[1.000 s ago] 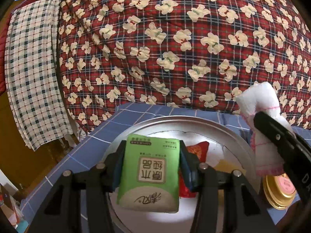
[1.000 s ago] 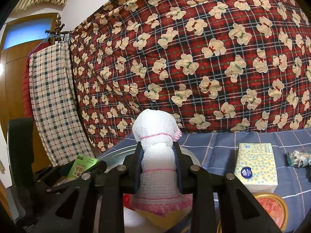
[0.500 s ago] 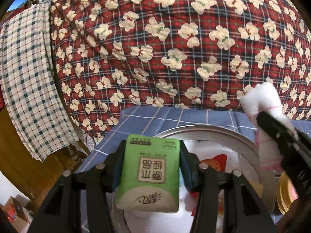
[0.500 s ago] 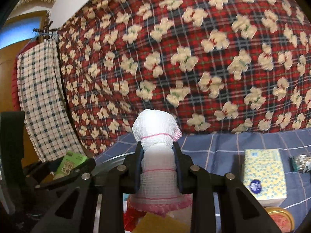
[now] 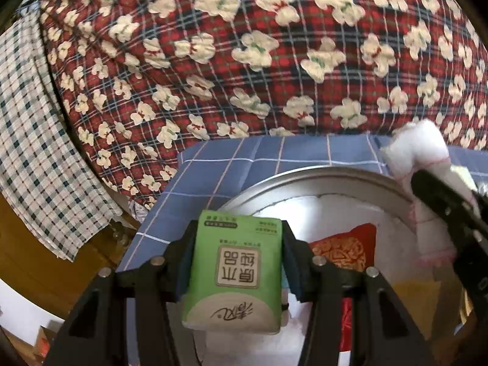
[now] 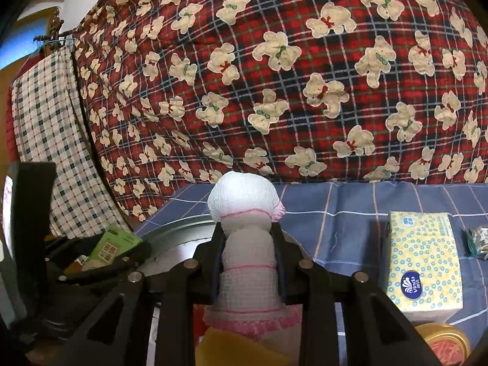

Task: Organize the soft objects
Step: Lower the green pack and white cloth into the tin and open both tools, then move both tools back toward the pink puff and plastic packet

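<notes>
A bed spread with a blue checked sheet [image 6: 350, 222] is carrying everything. A round metal basin [image 5: 335, 180] is sitting on it at the left, and a yellow Vinda tissue pack [image 6: 424, 262] is lying to its right. A gold-rimmed tin lid [image 6: 442, 341] is lying just in front of the pack, and a crinkled foil wrapper [image 6: 479, 241] is resting by the right edge.

- Grippers, black, two-fingered: 2 — left gripper [image 5: 238, 262], right gripper [image 6: 247, 262].
- Green plastic-wrapped tissue pack [image 5: 236, 274]: 1.
- White mesh cloth roll with pink trim [image 6: 244, 244]: 1.
- Yellow dotted tissue box [image 6: 422, 262]: 1.
- Round silver metal tray [image 5: 320, 177]: 1.
- Red patterned pouch [image 5: 347, 248]: 1.
- Round gold tin lid [image 6: 445, 343]: 1.
</notes>
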`<state>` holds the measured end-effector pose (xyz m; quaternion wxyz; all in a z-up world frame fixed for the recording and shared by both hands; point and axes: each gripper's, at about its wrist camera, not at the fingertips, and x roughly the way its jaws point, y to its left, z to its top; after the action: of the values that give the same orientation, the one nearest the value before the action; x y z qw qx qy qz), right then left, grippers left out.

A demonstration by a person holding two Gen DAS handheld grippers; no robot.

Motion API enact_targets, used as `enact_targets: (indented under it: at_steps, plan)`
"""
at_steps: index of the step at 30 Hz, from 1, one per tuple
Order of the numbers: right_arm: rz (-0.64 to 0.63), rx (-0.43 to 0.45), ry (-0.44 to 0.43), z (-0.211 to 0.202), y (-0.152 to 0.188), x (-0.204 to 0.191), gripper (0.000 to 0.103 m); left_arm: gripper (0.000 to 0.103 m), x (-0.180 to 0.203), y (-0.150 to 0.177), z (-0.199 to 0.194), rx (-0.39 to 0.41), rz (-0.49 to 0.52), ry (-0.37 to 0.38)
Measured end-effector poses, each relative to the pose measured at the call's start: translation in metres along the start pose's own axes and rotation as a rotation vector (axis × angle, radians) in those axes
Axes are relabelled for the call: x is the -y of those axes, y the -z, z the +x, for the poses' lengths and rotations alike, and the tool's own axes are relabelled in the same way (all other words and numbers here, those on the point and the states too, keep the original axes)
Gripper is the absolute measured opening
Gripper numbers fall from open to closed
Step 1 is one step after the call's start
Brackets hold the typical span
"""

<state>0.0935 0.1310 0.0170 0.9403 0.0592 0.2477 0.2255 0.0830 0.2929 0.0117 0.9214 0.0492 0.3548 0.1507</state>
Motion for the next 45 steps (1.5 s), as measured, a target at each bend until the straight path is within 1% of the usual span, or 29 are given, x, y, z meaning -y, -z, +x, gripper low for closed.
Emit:
enact_targets:
  at_steps: [3, 7, 10, 11, 14, 15, 16, 17, 18, 19, 20, 21, 22, 23, 24, 25, 26, 29, 31, 34, 37, 42, 45]
  plan:
    - [0.01, -0.04, -0.001, 0.006, 0.0, 0.001, 0.031, 0.05, 0.007, -0.002, 0.007, -0.023, 0.034, -0.003]
    - [-0.002, -0.082, 0.009, 0.009, -0.001, 0.002, 0.031, 0.05, 0.011, -0.003, 0.016, -0.066, 0.052, 0.003]
    - [-0.001, -0.113, 0.022, 0.013, 0.001, 0.005, 0.031, 0.05, 0.013, -0.005, 0.019, -0.069, 0.076, -0.003]
    - [0.002, -0.139, 0.013, 0.016, 0.002, 0.007, 0.031, 0.05, 0.014, -0.005, 0.02, -0.075, 0.086, -0.008]
    - [0.02, -0.166, 0.0, 0.02, 0.006, 0.011, 0.031, 0.05, 0.016, -0.006, 0.028, -0.115, 0.102, 0.0]
    - [0.022, -0.175, -0.009, 0.022, 0.006, 0.011, 0.031, 0.051, 0.017, -0.006, 0.031, -0.133, 0.107, 0.007]
    - [0.024, -0.179, -0.016, 0.022, 0.007, 0.011, 0.032, 0.054, 0.017, -0.006, 0.033, -0.146, 0.113, 0.012]
    - [0.031, -0.182, -0.028, 0.021, 0.007, 0.012, 0.032, 0.066, 0.019, -0.005, 0.036, -0.159, 0.121, 0.015]
    - [0.039, -0.185, -0.041, 0.021, 0.007, 0.012, 0.033, 0.076, 0.021, -0.005, 0.038, -0.173, 0.134, 0.018]
    - [0.044, -0.189, -0.054, 0.022, 0.007, 0.012, 0.034, 0.091, 0.024, -0.004, 0.039, -0.185, 0.153, 0.012]
    - [0.052, -0.199, -0.07, 0.023, 0.008, 0.012, 0.036, 0.098, 0.027, -0.003, 0.039, -0.185, 0.169, 0.004]
    - [0.06, -0.207, -0.08, 0.024, 0.008, 0.013, 0.038, 0.1, 0.029, -0.003, 0.038, -0.178, 0.178, -0.001]
    - [0.067, -0.208, -0.093, 0.024, 0.009, 0.013, 0.047, 0.102, 0.031, -0.003, 0.034, -0.157, 0.192, -0.016]
    - [0.072, -0.203, -0.103, 0.023, 0.009, 0.014, 0.058, 0.103, 0.032, -0.004, 0.032, -0.147, 0.199, -0.024]
    - [0.079, -0.19, -0.106, 0.021, 0.009, 0.015, 0.064, 0.103, 0.033, -0.004, 0.031, -0.143, 0.204, -0.028]
    - [0.085, -0.166, -0.111, 0.017, 0.008, 0.015, 0.074, 0.103, 0.034, -0.003, 0.031, -0.15, 0.202, -0.028]
    - [0.085, -0.13, -0.121, 0.01, 0.008, 0.016, 0.08, 0.103, 0.033, -0.003, 0.032, -0.155, 0.197, -0.026]
    - [0.066, -0.082, -0.133, -0.002, 0.004, 0.014, 0.081, 0.103, 0.027, -0.001, 0.027, -0.153, 0.156, -0.019]
    - [0.074, -0.053, -0.151, -0.009, 0.004, 0.016, 0.081, 0.103, 0.024, -0.002, 0.015, -0.113, 0.13, -0.021]
    - [0.091, -0.007, -0.164, -0.019, 0.008, 0.019, 0.081, 0.103, 0.019, -0.001, 0.0, -0.059, 0.074, 0.005]
    - [0.081, 0.055, -0.136, -0.03, 0.012, 0.018, 0.081, 0.103, 0.017, 0.003, -0.013, -0.014, 0.016, 0.018]
    - [0.014, 0.176, -0.058, -0.05, 0.017, 0.014, 0.081, 0.103, 0.02, 0.011, -0.027, 0.056, 0.007, -0.006]
    - [0.017, 0.212, -0.026, -0.056, 0.021, 0.017, 0.081, 0.103, 0.017, 0.016, -0.029, 0.059, -0.029, -0.006]
